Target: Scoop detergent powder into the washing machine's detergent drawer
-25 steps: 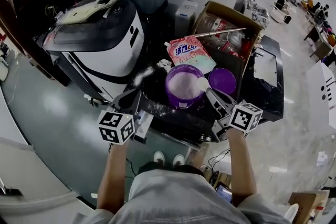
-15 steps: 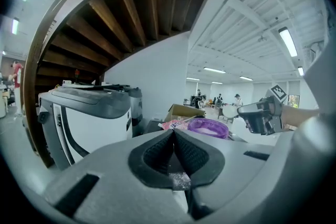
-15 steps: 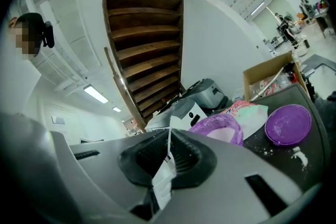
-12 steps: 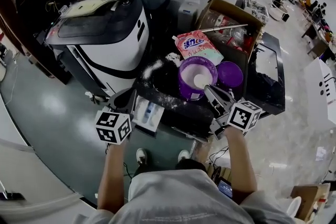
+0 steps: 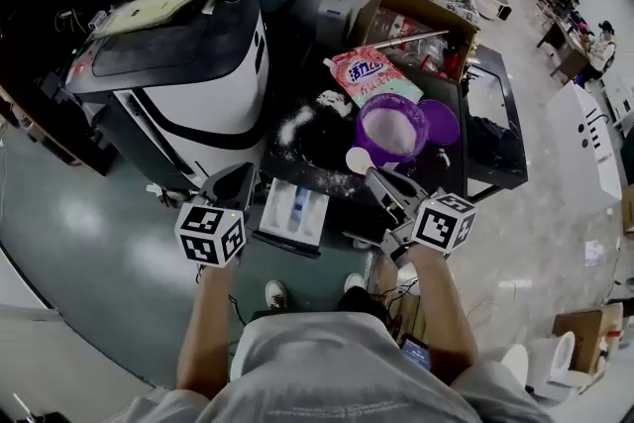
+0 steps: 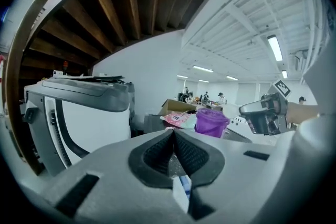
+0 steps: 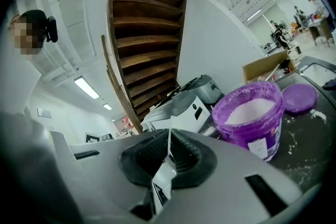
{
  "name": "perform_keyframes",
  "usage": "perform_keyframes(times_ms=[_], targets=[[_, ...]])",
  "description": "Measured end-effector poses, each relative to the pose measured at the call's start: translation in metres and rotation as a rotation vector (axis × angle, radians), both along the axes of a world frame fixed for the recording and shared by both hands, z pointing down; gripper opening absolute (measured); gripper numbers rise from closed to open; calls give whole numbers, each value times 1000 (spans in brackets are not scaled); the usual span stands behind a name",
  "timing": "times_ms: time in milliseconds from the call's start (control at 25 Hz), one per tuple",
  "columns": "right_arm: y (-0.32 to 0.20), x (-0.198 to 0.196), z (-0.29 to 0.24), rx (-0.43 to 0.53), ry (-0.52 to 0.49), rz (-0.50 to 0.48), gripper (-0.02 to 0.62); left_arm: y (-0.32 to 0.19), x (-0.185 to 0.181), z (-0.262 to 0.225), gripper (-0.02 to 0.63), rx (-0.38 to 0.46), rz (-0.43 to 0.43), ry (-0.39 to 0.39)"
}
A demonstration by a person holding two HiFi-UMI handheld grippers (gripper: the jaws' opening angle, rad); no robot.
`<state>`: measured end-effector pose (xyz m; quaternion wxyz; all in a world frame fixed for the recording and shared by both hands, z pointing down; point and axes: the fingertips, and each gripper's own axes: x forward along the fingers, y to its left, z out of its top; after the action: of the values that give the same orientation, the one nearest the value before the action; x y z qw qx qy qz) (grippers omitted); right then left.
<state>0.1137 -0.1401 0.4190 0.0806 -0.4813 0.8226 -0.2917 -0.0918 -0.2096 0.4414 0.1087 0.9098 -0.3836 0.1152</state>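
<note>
In the head view the white detergent drawer (image 5: pixel 295 212) stands pulled out from the washing machine (image 5: pixel 188 64). My left gripper (image 5: pixel 241 181) is shut just left of the drawer, with nothing seen between its pads (image 6: pixel 157 155). My right gripper (image 5: pixel 379 185) is shut on the handle of a white scoop (image 5: pixel 359 159), held just left of and nearer than the purple tub of powder (image 5: pixel 391 128), above the dark table. In the right gripper view the scoop handle (image 7: pixel 163 174) shows as a white strip between the pads, with the tub (image 7: pixel 251 118) to the right.
The tub's purple lid (image 5: pixel 440 122) lies right of the tub. A pink detergent bag (image 5: pixel 364 74) and an open cardboard box (image 5: pixel 411 23) sit behind it. Spilled powder (image 5: pixel 294 126) dusts the dark table (image 5: pixel 327 149). People stand at desks far off at the top right.
My right gripper has lifted the scoop out of the tub and brought it left and nearer, toward the drawer. The left gripper has stayed beside the drawer.
</note>
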Motion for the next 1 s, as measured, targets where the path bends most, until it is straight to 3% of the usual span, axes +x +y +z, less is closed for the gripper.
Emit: perform_keyframes(times_ms=[360,1000], targets=[[-13,-54,42,-65,29,26,12,-8,-21,30,9,-36,102,-32],[-17,-115,150,-277,99,-38,12,-14,-59,68,9,-116,128,-44]])
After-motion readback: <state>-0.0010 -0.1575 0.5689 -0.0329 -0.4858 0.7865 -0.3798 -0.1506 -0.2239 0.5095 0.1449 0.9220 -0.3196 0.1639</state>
